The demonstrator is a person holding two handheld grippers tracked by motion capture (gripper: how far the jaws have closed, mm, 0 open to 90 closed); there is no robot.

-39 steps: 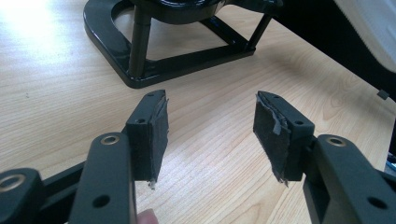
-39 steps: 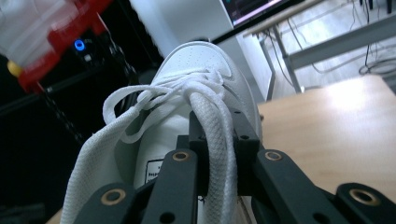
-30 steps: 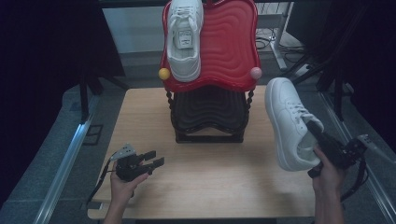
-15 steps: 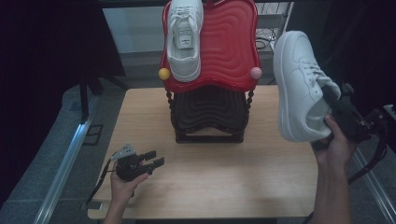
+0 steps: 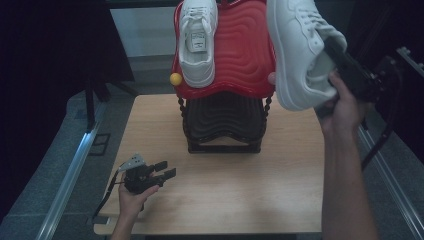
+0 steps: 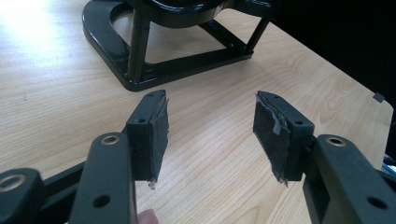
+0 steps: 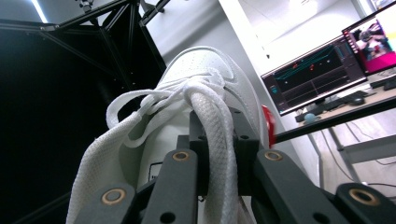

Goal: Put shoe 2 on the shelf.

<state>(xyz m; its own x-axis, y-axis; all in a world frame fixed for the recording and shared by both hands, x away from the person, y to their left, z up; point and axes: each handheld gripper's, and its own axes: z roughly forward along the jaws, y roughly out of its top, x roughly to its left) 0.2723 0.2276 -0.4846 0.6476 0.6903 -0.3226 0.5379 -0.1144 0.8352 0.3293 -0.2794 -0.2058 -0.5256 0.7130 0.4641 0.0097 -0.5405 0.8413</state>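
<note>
A white sneaker (image 5: 297, 45) hangs high in the air to the right of the red shoe rack top (image 5: 240, 55), toe up. My right gripper (image 5: 334, 50) is shut on its tongue and laces; in the right gripper view the jaws pinch the white sneaker (image 7: 196, 107) at its padded tongue. A second white sneaker (image 5: 197, 42) lies on the left side of the red rack top, toe toward me. My left gripper (image 5: 168, 169) rests low over the table's front left, open, with nothing between its pads (image 6: 154, 135).
The rack stands on a black wavy base (image 5: 222, 125) at the back middle of the wooden table (image 5: 250, 190). A yellow ball (image 5: 175, 79) sits at the red top's left edge. Metal rails run along both table sides. Monitors (image 7: 322, 70) show behind the lifted shoe.
My right gripper has raised the white sneaker from beside the rack's base to above the red top's right edge, and nearer to it. The left gripper has stayed put.
</note>
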